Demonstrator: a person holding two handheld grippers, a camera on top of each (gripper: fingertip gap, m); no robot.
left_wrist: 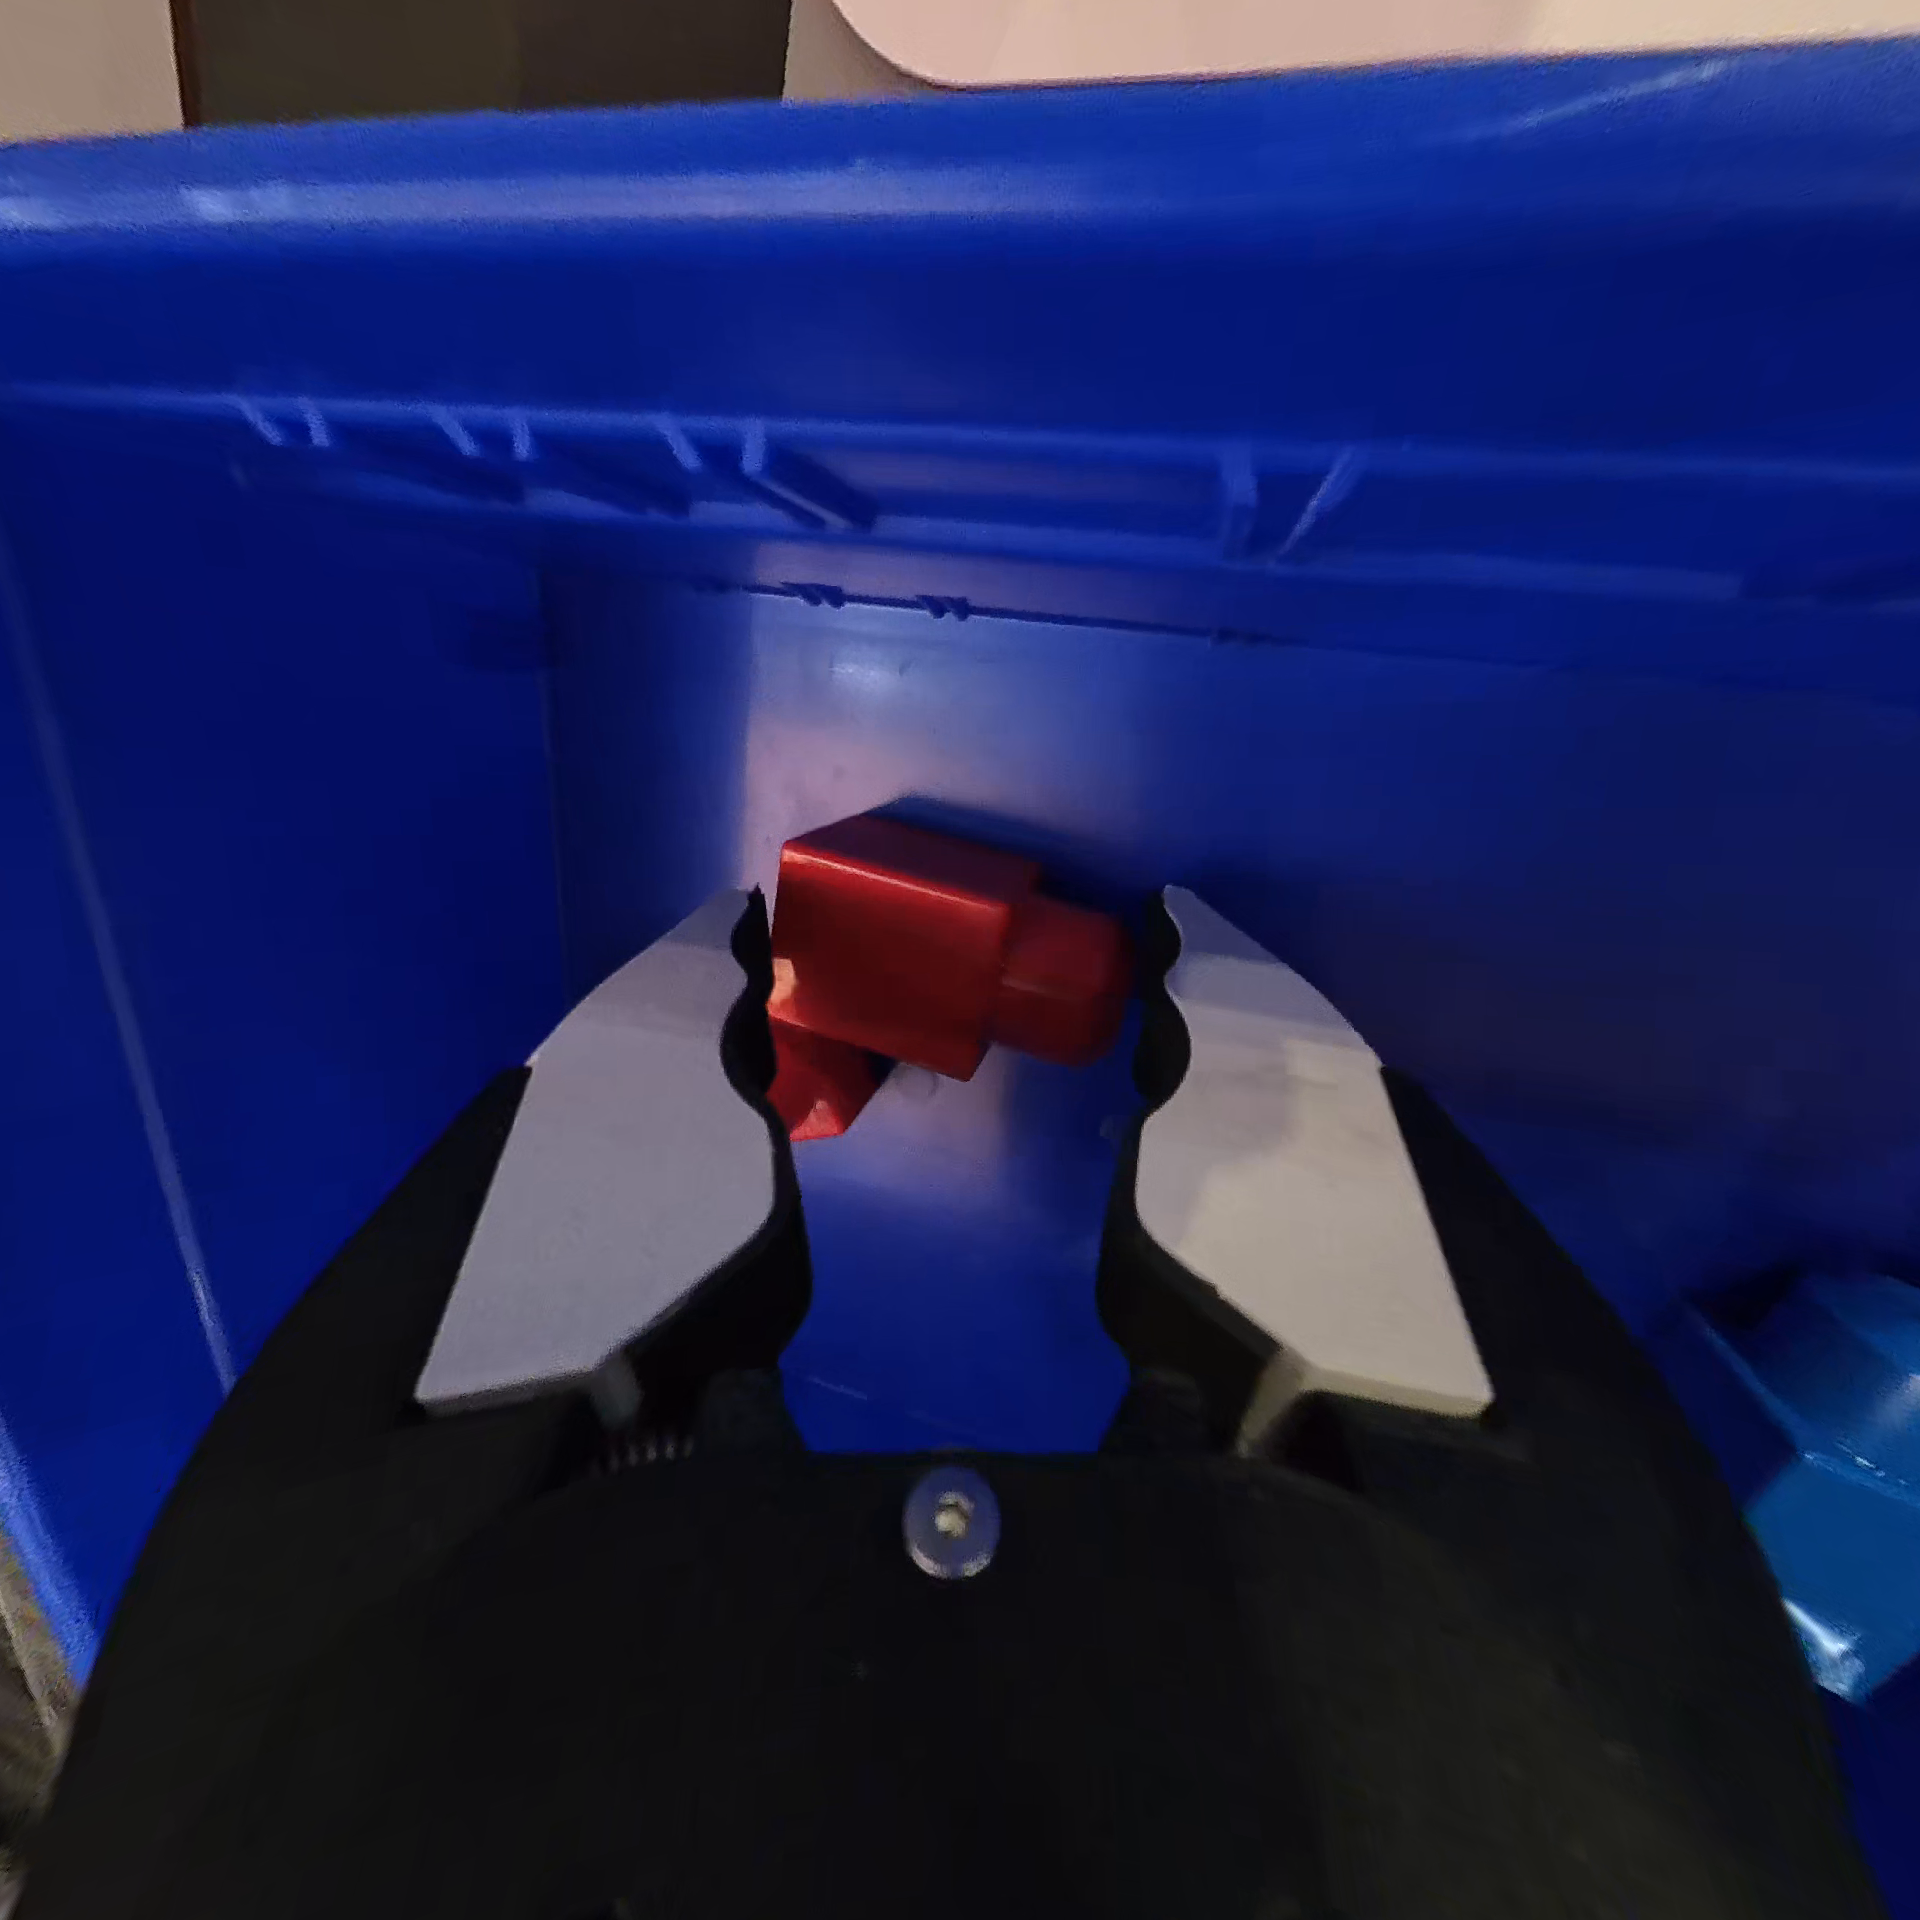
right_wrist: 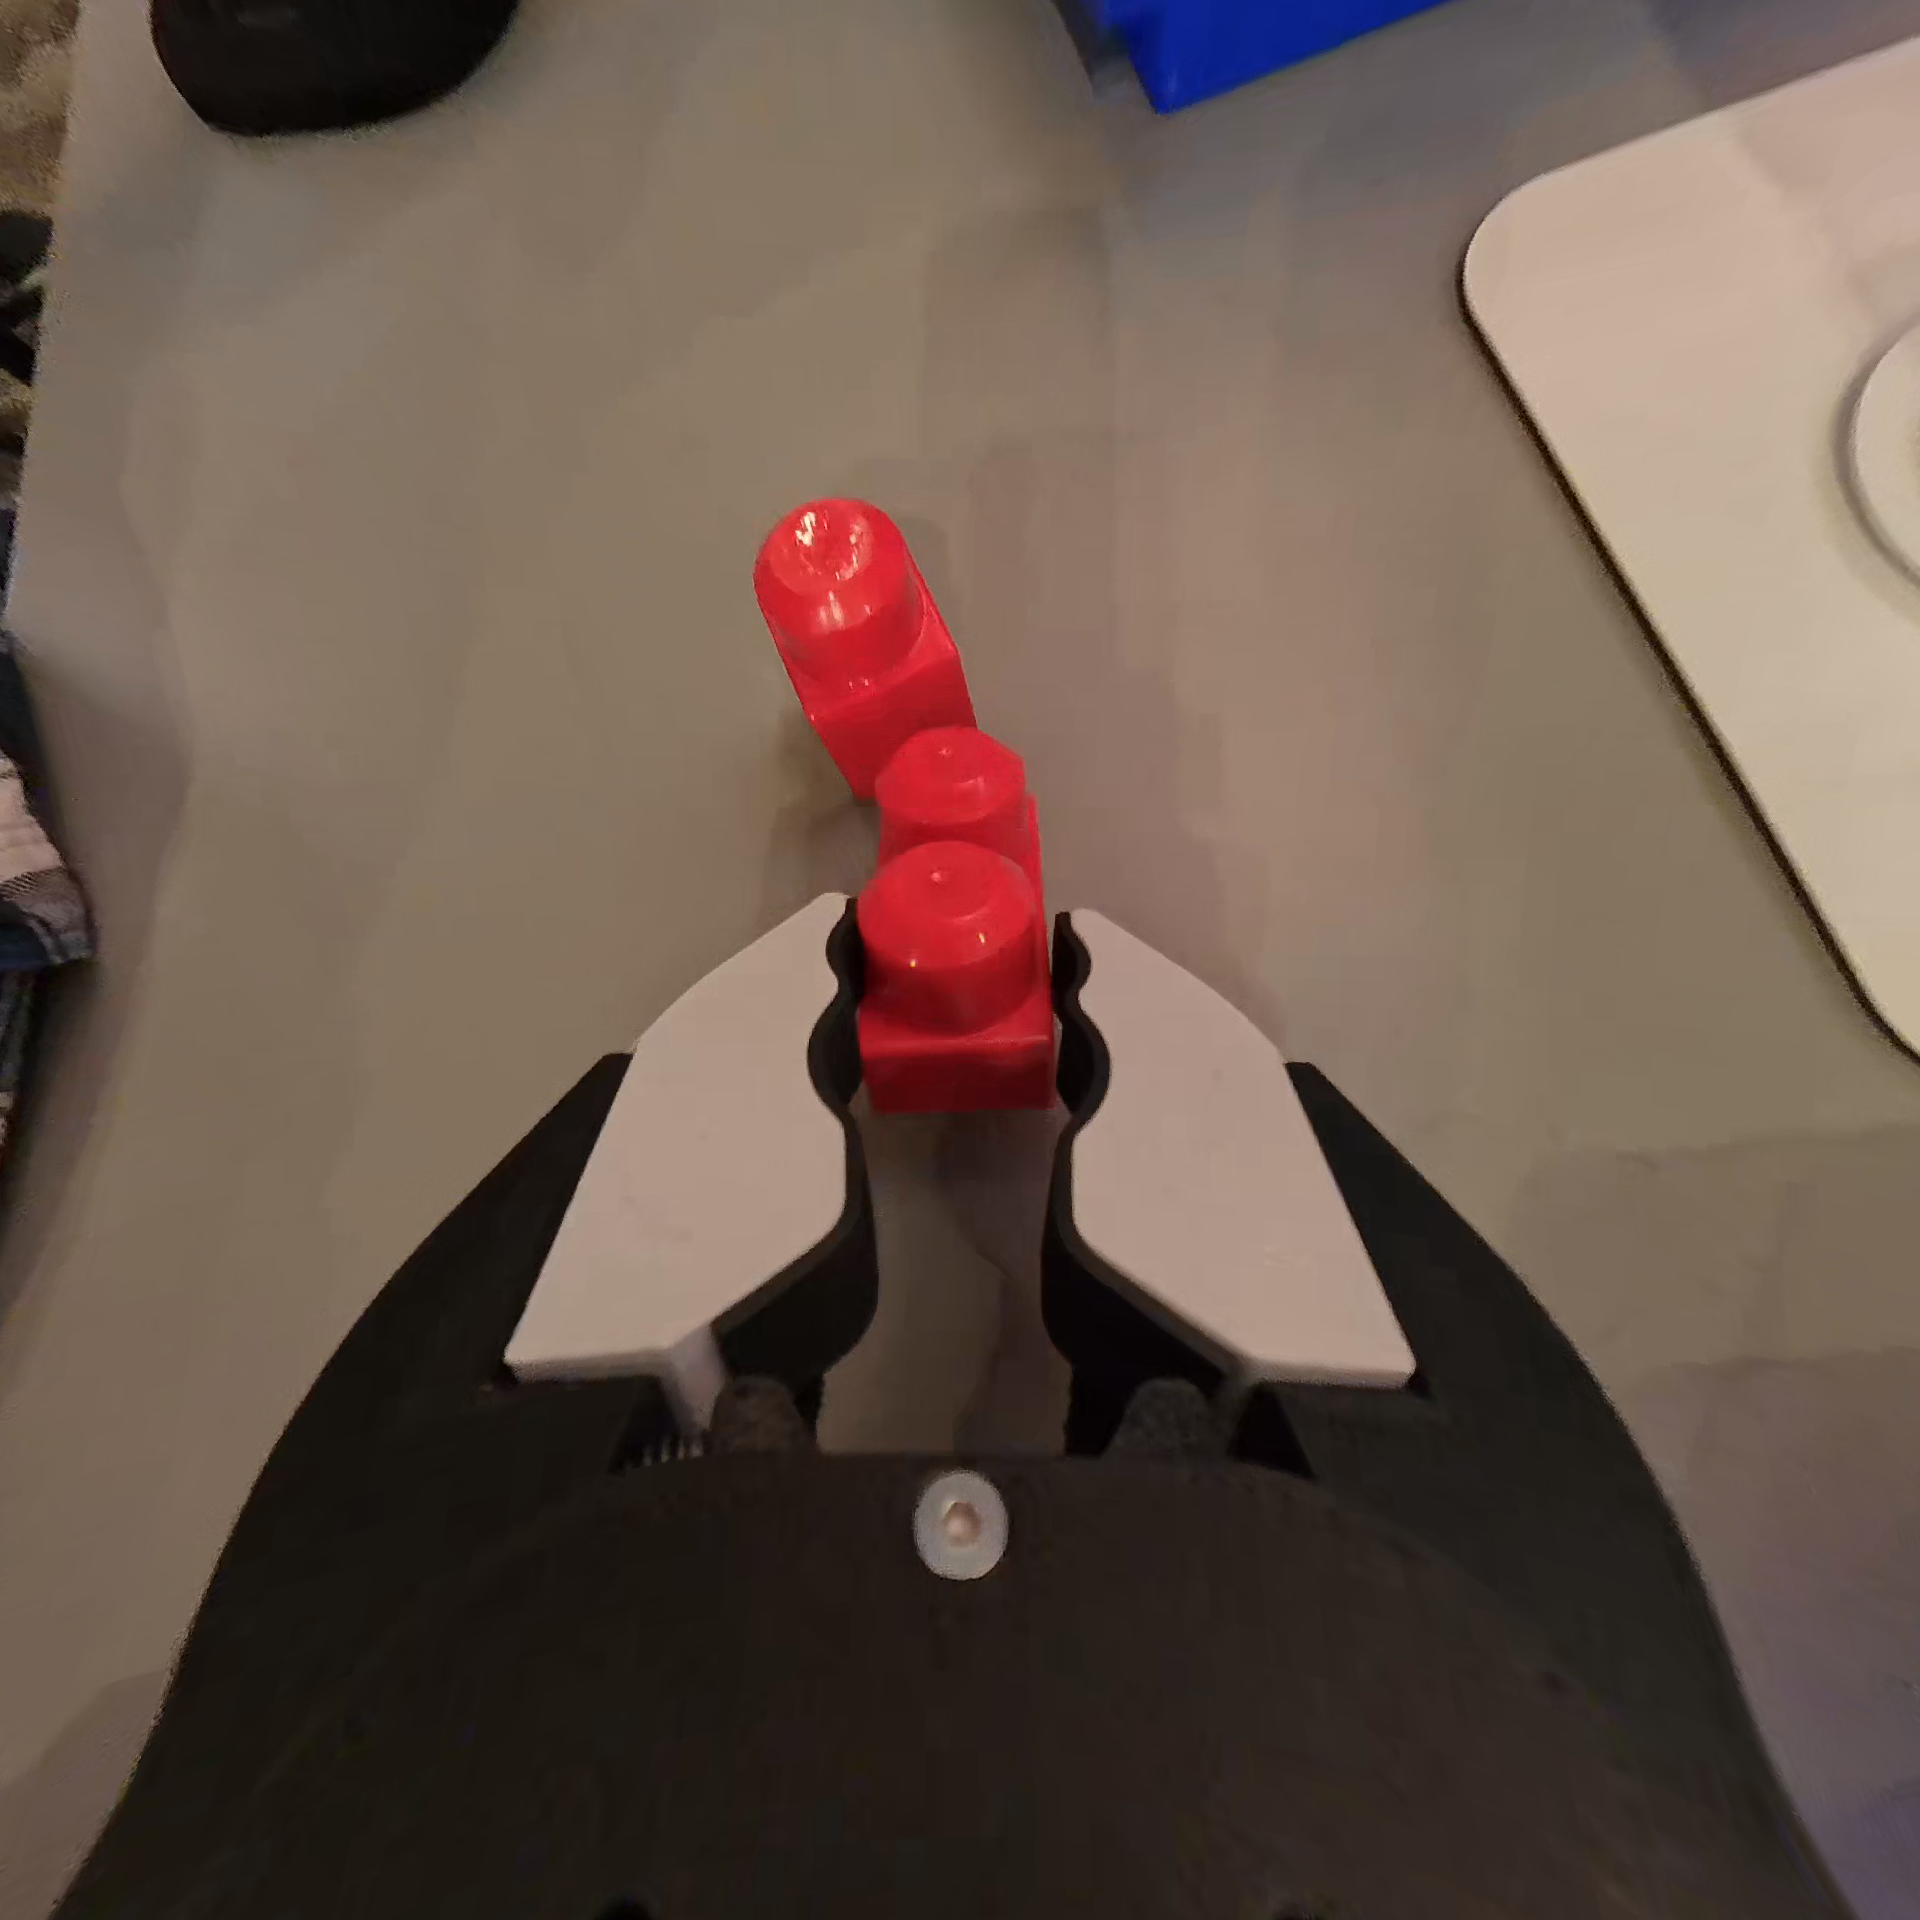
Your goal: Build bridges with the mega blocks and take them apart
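Observation:
In the left wrist view my left gripper [left_wrist: 956, 966] is inside a blue bin [left_wrist: 935, 312], jaws open. A red mega block [left_wrist: 894, 935] lies on its side between the fingertips, its stud pointing right. A thin gap shows between the stud and the right pad [left_wrist: 1164, 987], so the block is not gripped. In the right wrist view my right gripper [right_wrist: 956, 987] is shut on a red two-stud block [right_wrist: 951, 1029] that stands studs-up on the grey table [right_wrist: 416, 623]. A single-stud red block [right_wrist: 852, 634] leans just beyond it, touching its far end.
A lighter blue block [left_wrist: 1829, 1475] lies in the bin at lower right. A white mat [right_wrist: 1662, 416] covers the table's right side. A corner of the blue bin [right_wrist: 1247, 42] is at the top, a black object [right_wrist: 312, 52] at top left, and cloth [right_wrist: 31, 831] at the left edge. About 40 cm separates my left fingertips from my right. From either gripper's tips it is about 35 cm to the black object [right_wrist: 312, 52].

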